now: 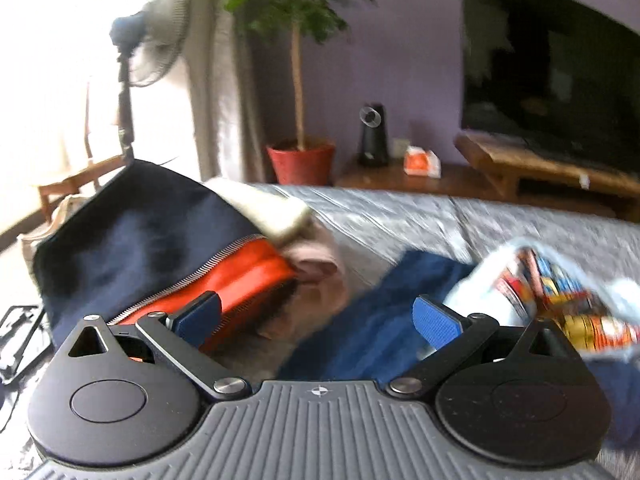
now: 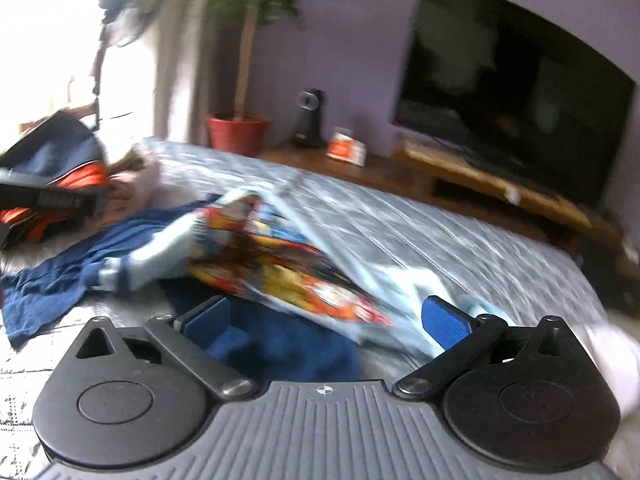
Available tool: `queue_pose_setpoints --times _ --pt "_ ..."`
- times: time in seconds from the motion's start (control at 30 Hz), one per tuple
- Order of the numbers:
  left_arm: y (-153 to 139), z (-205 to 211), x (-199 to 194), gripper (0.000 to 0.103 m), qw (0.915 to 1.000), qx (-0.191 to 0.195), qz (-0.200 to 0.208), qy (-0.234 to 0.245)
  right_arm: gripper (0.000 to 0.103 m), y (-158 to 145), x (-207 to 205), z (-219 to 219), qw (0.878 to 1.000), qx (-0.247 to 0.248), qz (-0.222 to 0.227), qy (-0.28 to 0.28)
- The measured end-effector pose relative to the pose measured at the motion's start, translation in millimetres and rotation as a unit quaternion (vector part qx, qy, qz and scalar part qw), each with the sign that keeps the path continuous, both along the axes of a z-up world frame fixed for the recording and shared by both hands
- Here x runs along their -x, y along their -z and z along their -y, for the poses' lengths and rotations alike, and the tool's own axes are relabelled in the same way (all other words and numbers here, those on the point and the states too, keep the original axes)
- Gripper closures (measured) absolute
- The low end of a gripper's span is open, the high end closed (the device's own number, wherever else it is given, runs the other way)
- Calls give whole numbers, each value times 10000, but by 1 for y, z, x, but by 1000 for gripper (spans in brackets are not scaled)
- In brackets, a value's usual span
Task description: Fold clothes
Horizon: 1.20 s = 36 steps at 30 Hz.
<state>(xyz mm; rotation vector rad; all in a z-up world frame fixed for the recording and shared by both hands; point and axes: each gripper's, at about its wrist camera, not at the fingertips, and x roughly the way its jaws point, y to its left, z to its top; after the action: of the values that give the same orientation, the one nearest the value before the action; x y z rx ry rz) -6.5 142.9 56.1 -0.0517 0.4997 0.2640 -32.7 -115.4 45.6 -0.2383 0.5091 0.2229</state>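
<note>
A pile of clothes lies on a grey bedspread (image 1: pixel 400 208). A navy jacket with orange lining (image 1: pixel 136 248) stands bunched at the left, with a pink garment (image 1: pixel 320 280) beside it. A dark blue garment (image 1: pixel 360 320) lies flat in the middle. A light blue shirt with a bright cartoon print (image 1: pixel 560 292) (image 2: pixel 288 264) lies crumpled on the blue garment (image 2: pixel 80 276). My left gripper (image 1: pixel 316 320) is open, hovering over the blue garment with nothing between its fingers. My right gripper (image 2: pixel 324 320) is open, low over the printed shirt's near edge. Both views are motion-blurred.
Beyond the bed stand a potted tree in a red pot (image 1: pixel 301 162), a black speaker (image 1: pixel 374 136), a wooden TV bench (image 1: pixel 540 168) with a large dark TV (image 1: pixel 552 76), and a standing fan (image 1: pixel 156 36) by the bright window. A wooden chair (image 1: pixel 76 180) sits at left.
</note>
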Motion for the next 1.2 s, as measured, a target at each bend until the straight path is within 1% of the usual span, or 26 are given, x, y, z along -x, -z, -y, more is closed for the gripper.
queue_pose_setpoints --times 0.03,0.07,0.1,0.13,0.17,0.23,0.3,0.33,0.43,0.5,0.53,0.57,0.63,0.7,0.73,0.8,0.87,1.0,1.07,1.13,1.2 --pt "0 -7 -1 0 9998 129 -101 -65 0 2 -2 -8 9998 -82 -12 -154" --pt "2 -13 -5 0 9992 247 -294 -136 2 4 -3 -16 9994 -164 -24 -308" --pt "5 -19 -9 0 9979 365 -486 -208 20 6 -5 -24 9986 -246 -37 -461" --pt "8 -25 -14 0 9961 500 -687 -247 41 8 -8 -34 9983 -210 -93 -530" --pt "13 -31 -18 0 9940 649 -849 -249 47 12 -14 -45 9984 -72 -187 -525" --pt "16 -41 -20 0 9907 881 -997 -300 50 16 -26 -63 9981 92 -471 -375" --pt "13 -50 -18 0 9896 943 -991 -439 50 16 -41 -73 9945 36 -1050 58" --pt "9 -52 -17 0 9901 905 -947 -513 50 14 -45 -75 9915 -8 -1262 317" --pt "2 -54 -13 0 9912 774 -863 -634 48 5 -47 -74 9803 -158 -1615 1124" --pt "1 -51 -14 0 9914 664 -908 -663 48 -2 -44 -72 9744 -348 -1787 1317" --pt "1 -49 -15 0 9914 609 -948 -668 47 -5 -43 -71 9711 -392 -1882 1417" --pt "1 -47 -16 0 9913 561 -988 -660 43 -9 -41 -72 9675 -340 -1953 1571" --pt "0 -42 -15 0 9919 499 -985 -634 18 -17 -35 -75 9629 -143 -1950 1860" --pt "0 -37 -15 0 9926 446 -953 -605 10 -25 -27 -77 9631 5 -1801 1999" --pt "-1 -35 -14 0 9930 417 -930 -590 9 -27 -25 -78 9628 70 -1751 2056" --pt "0 -30 -16 0 9934 345 -940 -568 9 -32 -21 -79 9620 171 -1677 2148" --pt "2 -24 -19 0 9929 302 -1027 -524 10 -34 -22 -75 9602 150 -1742 2178" --pt "5 -14 -23 0 9922 352 -1133 -390 10 -30 -24 -69 9568 144 -1837 2247" --pt "6 -8 -24 0 9918 286 -1191 -371 10 -27 -28 -66 9562 152 -1868 2250" --pt "6 -4 -25 0 9918 198 -1195 -409 12 -26 -27 -65 9575 127 -1880 2185" --pt "2 -2 -21 0 9930 -8 -1007 -610 15 -24 -26 -65 9635 -5 -1807 1974"
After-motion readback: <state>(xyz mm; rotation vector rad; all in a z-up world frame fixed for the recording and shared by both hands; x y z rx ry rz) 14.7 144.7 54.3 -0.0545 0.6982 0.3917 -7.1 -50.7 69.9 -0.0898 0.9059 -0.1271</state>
